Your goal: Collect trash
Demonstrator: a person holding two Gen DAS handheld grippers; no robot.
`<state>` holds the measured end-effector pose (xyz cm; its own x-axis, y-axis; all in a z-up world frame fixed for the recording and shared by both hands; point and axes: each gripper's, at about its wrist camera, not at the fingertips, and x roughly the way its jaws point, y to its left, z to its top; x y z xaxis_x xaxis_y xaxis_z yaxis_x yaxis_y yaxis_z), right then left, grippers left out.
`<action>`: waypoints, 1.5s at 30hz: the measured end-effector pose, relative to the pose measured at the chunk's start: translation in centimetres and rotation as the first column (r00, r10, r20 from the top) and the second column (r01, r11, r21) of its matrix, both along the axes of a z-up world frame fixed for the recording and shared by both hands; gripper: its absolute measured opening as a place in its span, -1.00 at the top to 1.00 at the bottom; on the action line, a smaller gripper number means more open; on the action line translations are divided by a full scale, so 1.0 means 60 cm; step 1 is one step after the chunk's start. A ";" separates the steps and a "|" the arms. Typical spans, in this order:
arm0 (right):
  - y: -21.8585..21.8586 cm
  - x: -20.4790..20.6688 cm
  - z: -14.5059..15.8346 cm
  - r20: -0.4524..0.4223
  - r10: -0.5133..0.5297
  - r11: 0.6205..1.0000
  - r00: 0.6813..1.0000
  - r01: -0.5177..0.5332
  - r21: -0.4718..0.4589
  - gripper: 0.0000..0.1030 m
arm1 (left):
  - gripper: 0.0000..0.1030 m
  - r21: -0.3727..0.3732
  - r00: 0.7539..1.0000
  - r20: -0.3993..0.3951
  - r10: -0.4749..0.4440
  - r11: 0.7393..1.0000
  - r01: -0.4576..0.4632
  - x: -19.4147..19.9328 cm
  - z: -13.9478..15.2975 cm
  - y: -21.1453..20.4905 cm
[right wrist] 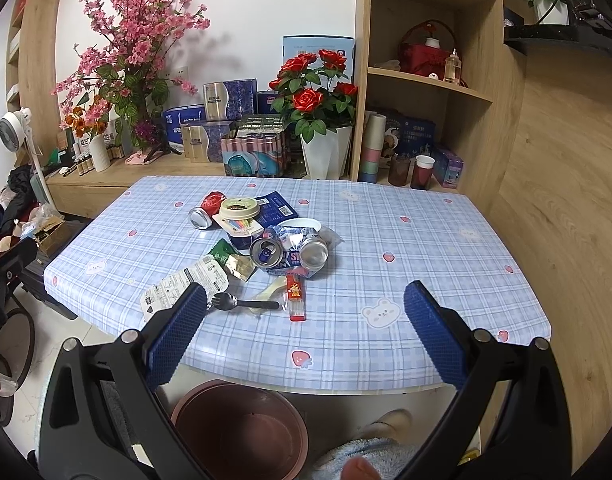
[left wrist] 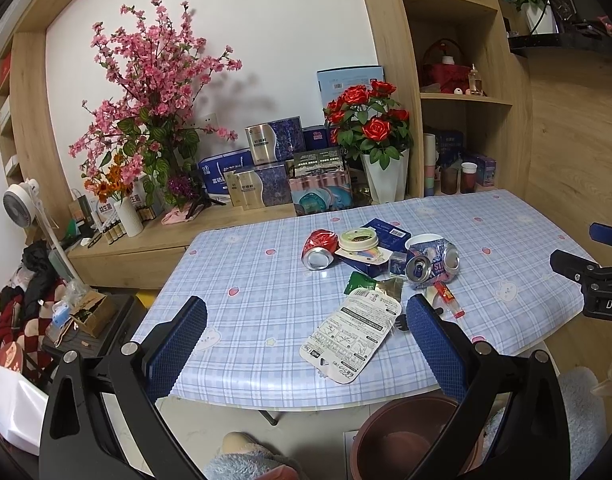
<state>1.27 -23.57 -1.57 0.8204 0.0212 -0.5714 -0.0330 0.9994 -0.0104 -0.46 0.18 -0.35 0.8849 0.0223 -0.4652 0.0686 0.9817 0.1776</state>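
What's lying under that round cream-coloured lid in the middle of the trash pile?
The cream lid rests on a white card with coloured stripes and a dark blue box. The red can lies beside it, touching. Whatever sits directly beneath the lid's middle is covered.

Left claw (left wrist: 306,344) (jaws wide) hovers over white wrapper (left wrist: 351,336) on table (left wrist: 242,280).

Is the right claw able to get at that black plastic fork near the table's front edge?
Probably yes. The right claw is open and empty, and the black plastic fork lies flat on the checked tablecloth just ahead of its left finger, with nothing on top; only a red packet lies beside it.
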 end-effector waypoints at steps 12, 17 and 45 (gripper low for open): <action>0.007 0.002 -0.012 -0.008 0.029 0.999 1.000 -0.029 0.022 -0.89 | -0.91 -0.053 0.999 0.023 -0.031 0.998 0.033 0.004 -0.011 0.012; 0.004 0.014 -0.032 -0.019 0.037 0.998 0.999 -0.036 0.054 -0.89 | -0.90 -0.131 0.999 0.019 -0.048 0.990 0.050 0.014 -0.028 0.030; -0.046 0.136 -0.244 -0.242 0.004 0.995 0.970 0.021 0.099 -0.89 | -0.90 0.229 0.940 -0.300 -0.165 0.944 0.239 0.221 -0.330 -0.086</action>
<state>9.43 -26.35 -16.19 0.6588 0.0820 -0.7478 -0.0139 0.9952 0.0969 12.80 -4.96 -20.18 0.7228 0.0087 -0.6910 0.3423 0.8641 0.3689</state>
